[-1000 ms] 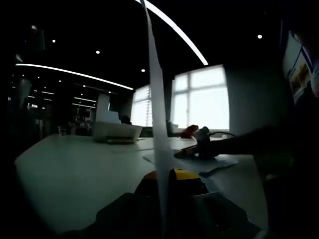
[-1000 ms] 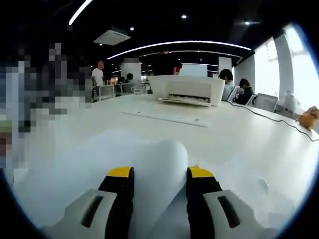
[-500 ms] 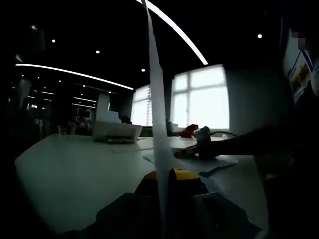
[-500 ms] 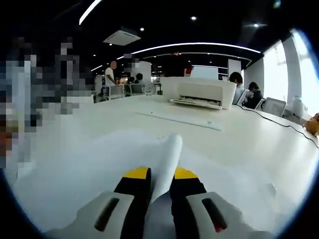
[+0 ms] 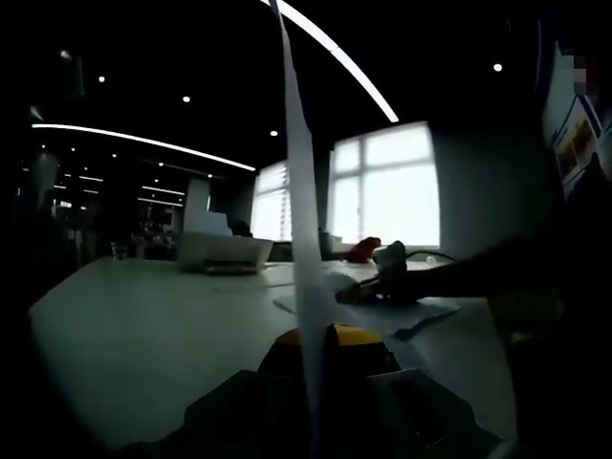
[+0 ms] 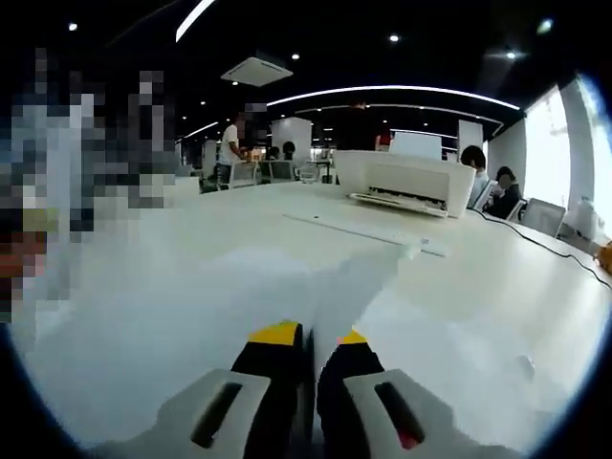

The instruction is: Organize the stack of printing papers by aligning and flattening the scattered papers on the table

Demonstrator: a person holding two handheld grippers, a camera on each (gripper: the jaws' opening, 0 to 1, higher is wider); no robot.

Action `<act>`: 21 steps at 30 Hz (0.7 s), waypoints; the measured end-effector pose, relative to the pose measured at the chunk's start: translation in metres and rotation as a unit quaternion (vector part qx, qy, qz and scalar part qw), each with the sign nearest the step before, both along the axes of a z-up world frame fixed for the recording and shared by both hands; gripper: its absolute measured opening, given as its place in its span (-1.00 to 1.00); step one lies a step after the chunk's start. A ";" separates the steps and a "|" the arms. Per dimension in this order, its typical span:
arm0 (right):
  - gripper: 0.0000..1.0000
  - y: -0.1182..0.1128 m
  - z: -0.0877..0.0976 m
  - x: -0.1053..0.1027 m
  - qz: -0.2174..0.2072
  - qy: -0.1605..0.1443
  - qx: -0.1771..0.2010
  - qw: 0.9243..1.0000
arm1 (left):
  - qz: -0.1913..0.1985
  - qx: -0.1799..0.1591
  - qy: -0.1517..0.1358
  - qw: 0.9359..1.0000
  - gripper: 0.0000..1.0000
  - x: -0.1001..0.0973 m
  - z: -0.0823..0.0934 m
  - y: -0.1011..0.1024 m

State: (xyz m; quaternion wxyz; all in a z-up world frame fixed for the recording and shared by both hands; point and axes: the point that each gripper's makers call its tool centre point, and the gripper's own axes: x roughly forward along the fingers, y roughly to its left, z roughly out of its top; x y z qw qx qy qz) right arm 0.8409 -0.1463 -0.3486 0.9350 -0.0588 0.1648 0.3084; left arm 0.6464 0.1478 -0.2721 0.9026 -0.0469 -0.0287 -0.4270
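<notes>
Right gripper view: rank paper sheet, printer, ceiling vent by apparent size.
1. Paper sheet, largest, though nearness to the camera inflates it.
2. Printer.
3. Ceiling vent, smallest.

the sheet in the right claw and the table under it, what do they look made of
Sheet: thin white paper, judging by how it buckles into a soft ridge between the shut right claw. Table: smooth, pale, hard top, probably laminate, with a dull sheen; the exact material is unclear.

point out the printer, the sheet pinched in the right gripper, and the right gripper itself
printer [image 6: 406,180], right gripper view, front of its white body
sheet [image 6: 349,287], right gripper view, raised fold above the jaws
right gripper [image 6: 314,337], right gripper view, between the yellow fingertips
</notes>
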 end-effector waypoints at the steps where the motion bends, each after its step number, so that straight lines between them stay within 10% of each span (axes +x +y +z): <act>1: -1.00 -0.002 0.000 0.001 -0.003 0.006 0.005 1.000 | 0.000 0.001 0.000 1.000 -0.88 0.000 0.000 0.000; 21: -1.00 -0.012 0.068 -0.020 -0.002 -0.044 0.084 0.995 | -0.002 -0.002 -0.001 1.000 -0.88 -0.002 0.001 -0.001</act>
